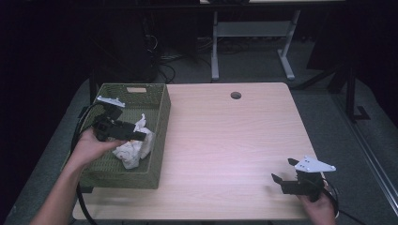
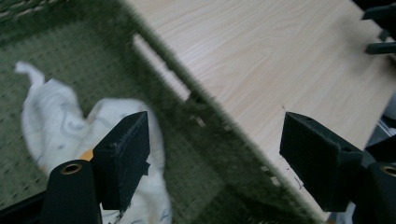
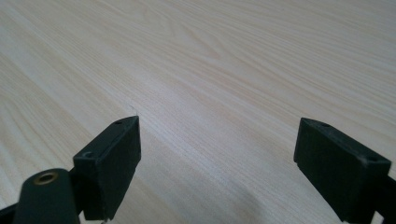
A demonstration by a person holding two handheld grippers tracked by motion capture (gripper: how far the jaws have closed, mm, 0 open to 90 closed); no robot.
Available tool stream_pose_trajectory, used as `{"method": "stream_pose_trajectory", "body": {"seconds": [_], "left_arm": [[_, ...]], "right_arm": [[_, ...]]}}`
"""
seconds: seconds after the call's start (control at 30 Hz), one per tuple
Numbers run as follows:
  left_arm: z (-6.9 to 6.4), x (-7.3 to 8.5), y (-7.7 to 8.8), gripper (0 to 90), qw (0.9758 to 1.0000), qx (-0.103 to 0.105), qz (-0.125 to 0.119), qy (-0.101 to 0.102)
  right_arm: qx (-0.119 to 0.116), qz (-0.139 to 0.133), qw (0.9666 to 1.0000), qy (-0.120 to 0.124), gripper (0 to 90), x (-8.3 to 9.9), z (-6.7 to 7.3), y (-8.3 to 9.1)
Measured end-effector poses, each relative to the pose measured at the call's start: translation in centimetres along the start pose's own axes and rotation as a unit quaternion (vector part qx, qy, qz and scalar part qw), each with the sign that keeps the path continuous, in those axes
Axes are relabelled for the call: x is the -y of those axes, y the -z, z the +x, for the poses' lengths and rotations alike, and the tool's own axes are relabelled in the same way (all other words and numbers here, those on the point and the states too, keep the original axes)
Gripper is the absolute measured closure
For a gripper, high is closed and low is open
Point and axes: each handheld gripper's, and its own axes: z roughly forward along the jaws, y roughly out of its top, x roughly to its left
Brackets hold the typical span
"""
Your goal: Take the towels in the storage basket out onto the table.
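Left gripper (image 1: 136, 136) is over the green basket (image 1: 162, 140), jaws wide apart with nothing between them; the white cloth (image 1: 133, 147) lies crumpled on the basket floor just below. Right gripper (image 1: 284, 171) sits near the table's (image 1: 225, 140) right front corner, jaws wide, holding nothing.

Wide bare table (image 1: 225, 140) in the middle, green basket (image 1: 162, 136) wall blocking the left, white cloth (image 1: 133, 147) inside
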Motion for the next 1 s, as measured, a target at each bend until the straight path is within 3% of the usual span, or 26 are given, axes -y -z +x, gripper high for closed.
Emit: {"method": "stream_pose_trajectory", "body": {"seconds": [0.1, 0.27, 0.5, 0.57, 0.63, 0.77, 0.9, 1.0], "left_arm": [[1.0, 0.4, -0.3, 23.6, 0.9996, -0.017, 0.015, 0.017], [2.0, 0.8, -1.2, 29.3, 0.9980, -0.023, 0.042, 0.042], [3.4, 1.1, -2.9, 30.9, 0.9931, -0.057, 0.084, 0.058], [3.7, 1.1, -3.4, 31.5, 0.9913, -0.067, 0.098, 0.056], [4.0, 1.2, -4.1, 31.9, 0.9876, -0.087, 0.120, 0.051], [4.6, 1.3, -5.1, 37.4, 0.9838, -0.096, 0.140, 0.057], [5.3, 1.4, -6.4, 40.3, 0.9770, -0.112, 0.169, 0.068], [5.5, 1.4, -7.1, 41.6, 0.9741, -0.117, 0.180, 0.070]], "right_arm": [[0.001, -0.006, 1.0000, 0.002, 14.5, 0.0, -0.1, 0.1], [0.003, -0.005, 1.0000, 0.001, 14.4, 0.0, -0.2, 0.0], [0.001, -0.007, 0.9999, 0.011, 14.5, 0.0, -0.2, 0.2], [0.000, -0.008, 0.9999, 0.010, 14.5, -0.1, -0.2, 0.2], [0.000, -0.008, 0.9999, 0.008, 14.5, -0.1, -0.2, 0.3], [-0.003, -0.005, 0.9999, 0.010, 14.5, -0.1, -0.2, 0.3], [-0.006, -0.003, 0.9999, 0.015, 14.8, 0.0, 0.1, 0.3], [-0.005, -0.007, 0.9998, 0.017, 14.8, -0.1, 0.1, 0.4]]}}
